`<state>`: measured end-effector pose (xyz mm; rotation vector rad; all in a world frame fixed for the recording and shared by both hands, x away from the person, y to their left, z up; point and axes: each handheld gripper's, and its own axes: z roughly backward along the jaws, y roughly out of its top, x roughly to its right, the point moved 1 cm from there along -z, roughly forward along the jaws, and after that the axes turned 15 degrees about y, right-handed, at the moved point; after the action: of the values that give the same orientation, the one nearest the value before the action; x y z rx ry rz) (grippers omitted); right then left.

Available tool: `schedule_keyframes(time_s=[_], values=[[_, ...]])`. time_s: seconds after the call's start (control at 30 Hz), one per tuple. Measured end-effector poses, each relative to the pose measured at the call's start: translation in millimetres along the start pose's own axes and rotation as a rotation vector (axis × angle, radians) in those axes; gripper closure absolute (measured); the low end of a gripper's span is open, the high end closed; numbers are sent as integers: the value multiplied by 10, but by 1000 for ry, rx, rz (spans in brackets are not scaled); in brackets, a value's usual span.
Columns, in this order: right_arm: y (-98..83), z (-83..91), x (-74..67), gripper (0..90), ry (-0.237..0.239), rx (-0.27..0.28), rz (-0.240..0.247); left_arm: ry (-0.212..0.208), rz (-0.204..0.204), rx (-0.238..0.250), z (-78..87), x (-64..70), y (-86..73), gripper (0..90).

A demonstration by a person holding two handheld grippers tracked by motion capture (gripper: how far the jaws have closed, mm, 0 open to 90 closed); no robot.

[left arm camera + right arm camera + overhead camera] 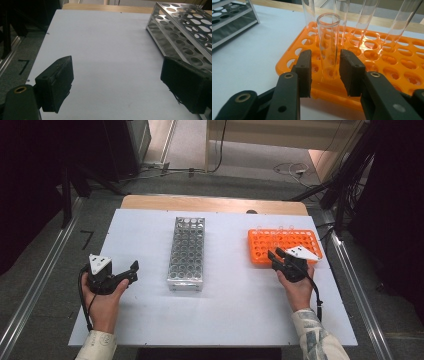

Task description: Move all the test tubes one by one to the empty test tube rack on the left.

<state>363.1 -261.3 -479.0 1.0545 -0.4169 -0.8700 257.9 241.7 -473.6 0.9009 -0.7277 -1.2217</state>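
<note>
Right gripper (324,72) stood at the near edge of the orange rack (372,75), jaws pointing along the table toward it. A clear glass tube (328,45) stood upright in a hole of the front row, directly between the two jaws. Narrow gaps showed on both sides of the glass in the right gripper view; the pads were not yet pressing on it, jaws drawn in narrow about the tube. Tube's open mouth rose well above the jaw tips; its rounded bottom sat down in the rack's hole.

More clear tubes (364,22) stood farther back in the same rack, leaning slightly.

In the high view the orange rack (282,245) sat at the right of the white table (225,310), with the right gripper (276,255) at its front edge. The metal rack (187,252) stood mid-table, well apart from the orange one.

Left gripper (134,269) rested at the left of the table, near the metal rack (185,27) but not touching it. Its jaws stood wide apart, bare white table between them.
</note>
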Motion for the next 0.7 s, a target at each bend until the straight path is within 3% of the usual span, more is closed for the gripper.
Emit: schedule_keyframes(time_s=[0.4, 0.7], values=[[2, -47, 12, 720, -19, 4, 8, -7, -1, -2, -3, 6, -1, 112], [41, 6, 14, 730, -16, 27, 6, -8, 1, 2, 9, 11, 4, 113]])
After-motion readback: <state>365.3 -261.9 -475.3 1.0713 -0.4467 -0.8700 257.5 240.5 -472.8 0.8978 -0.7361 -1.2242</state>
